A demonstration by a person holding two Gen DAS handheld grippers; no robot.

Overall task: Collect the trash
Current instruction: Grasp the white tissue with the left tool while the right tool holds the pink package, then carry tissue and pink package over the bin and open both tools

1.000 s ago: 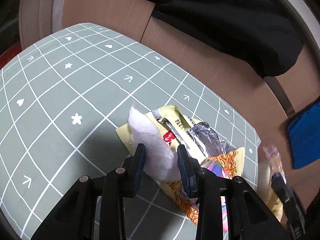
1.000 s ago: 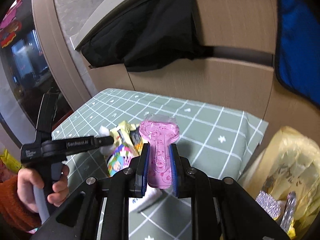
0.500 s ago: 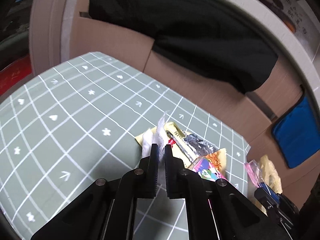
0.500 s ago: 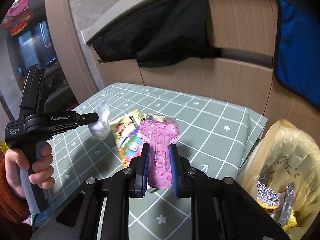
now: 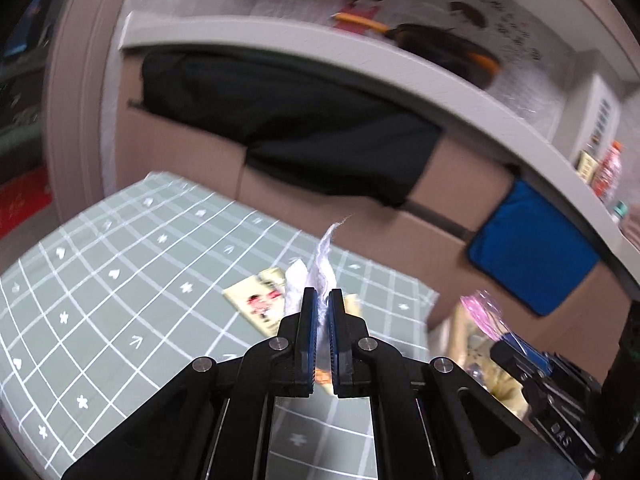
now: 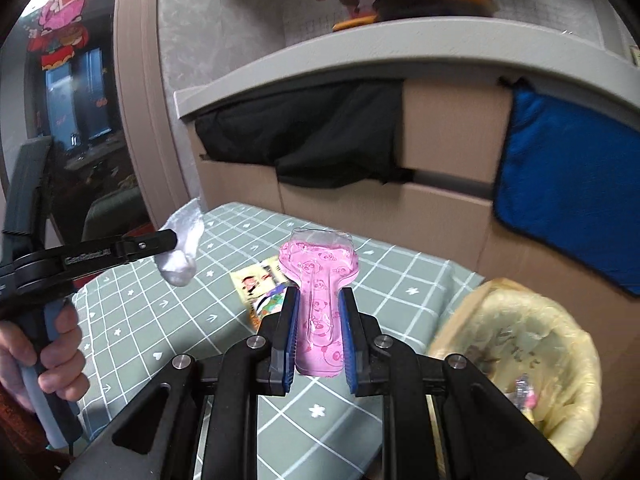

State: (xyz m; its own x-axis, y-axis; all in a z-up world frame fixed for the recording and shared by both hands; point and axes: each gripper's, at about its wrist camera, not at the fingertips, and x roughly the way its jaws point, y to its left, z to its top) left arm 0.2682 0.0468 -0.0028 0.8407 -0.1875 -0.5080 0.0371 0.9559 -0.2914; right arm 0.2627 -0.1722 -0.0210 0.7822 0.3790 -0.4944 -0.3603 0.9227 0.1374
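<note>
My left gripper (image 5: pixel 323 294) is shut on a crumpled white tissue (image 5: pixel 320 268), lifted above the green checked tablecloth (image 5: pixel 120 280). In the right wrist view the same tissue (image 6: pixel 182 252) hangs from the left gripper (image 6: pixel 174 240) at the left. My right gripper (image 6: pixel 319 300) is shut on a pink plastic wrapper with panda prints (image 6: pixel 318 276), held above the table. Snack wrappers (image 6: pixel 260 286) lie flat on the cloth below it. A bin lined with a yellow bag (image 6: pixel 520 344) stands at the right, off the table's edge, with trash inside.
A wooden bench back (image 6: pixel 440 208) with a black garment (image 6: pixel 320 140) and a blue cushion (image 6: pixel 568 192) runs behind the table. A white shelf (image 6: pixel 400 48) is above it. A hand (image 6: pixel 48 352) holds the left gripper's handle.
The left gripper closed on the tissue and lifted it off the wrappers, up and rightward. The right gripper rose with the pink wrapper, bringing the bin more into view.
</note>
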